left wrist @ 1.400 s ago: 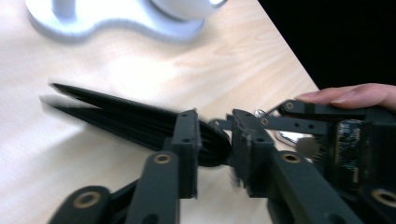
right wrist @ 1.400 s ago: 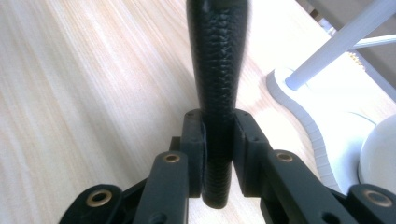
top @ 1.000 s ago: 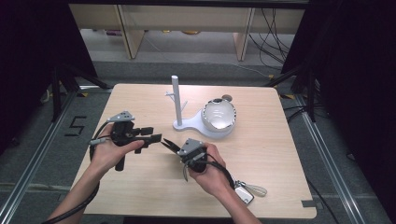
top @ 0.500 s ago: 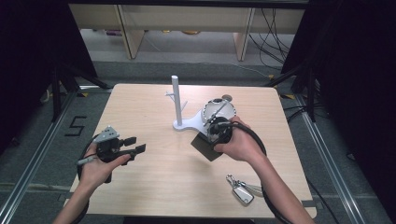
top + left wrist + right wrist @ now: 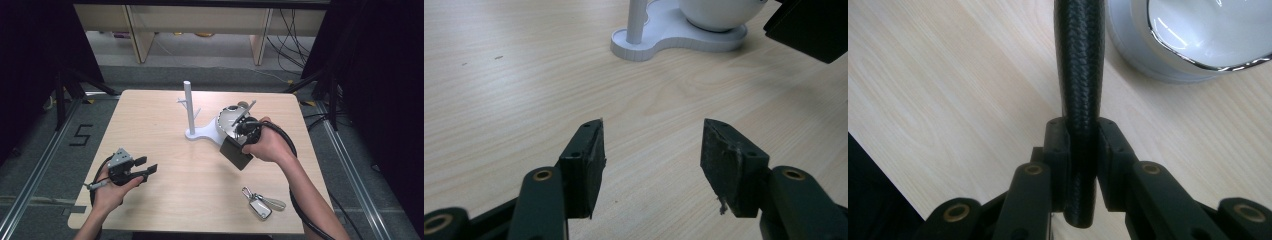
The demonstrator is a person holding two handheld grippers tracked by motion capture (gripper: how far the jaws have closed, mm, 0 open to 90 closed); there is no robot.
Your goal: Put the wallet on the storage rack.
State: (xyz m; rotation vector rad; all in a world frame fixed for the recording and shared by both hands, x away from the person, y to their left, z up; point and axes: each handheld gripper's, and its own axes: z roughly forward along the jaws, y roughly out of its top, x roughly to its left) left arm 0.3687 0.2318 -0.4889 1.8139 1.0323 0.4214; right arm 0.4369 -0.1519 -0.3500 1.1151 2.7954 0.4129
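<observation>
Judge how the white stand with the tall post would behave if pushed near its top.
The white stand would probably tip rather than slide: its post is tall and thin. The broad flat base and the bowl on it should resist somewhat. It looks like light plastic.

A single readable mark stands on the floor [image 5: 45, 150]: a dark numeral "5" [image 5: 81, 135], laid flat on the grey surface just off the table's [image 5: 150, 115] left edge, near its far left corner. No lettering, brand or number can be made out on the table top, and nothing legible appears in either gripper view.
</observation>
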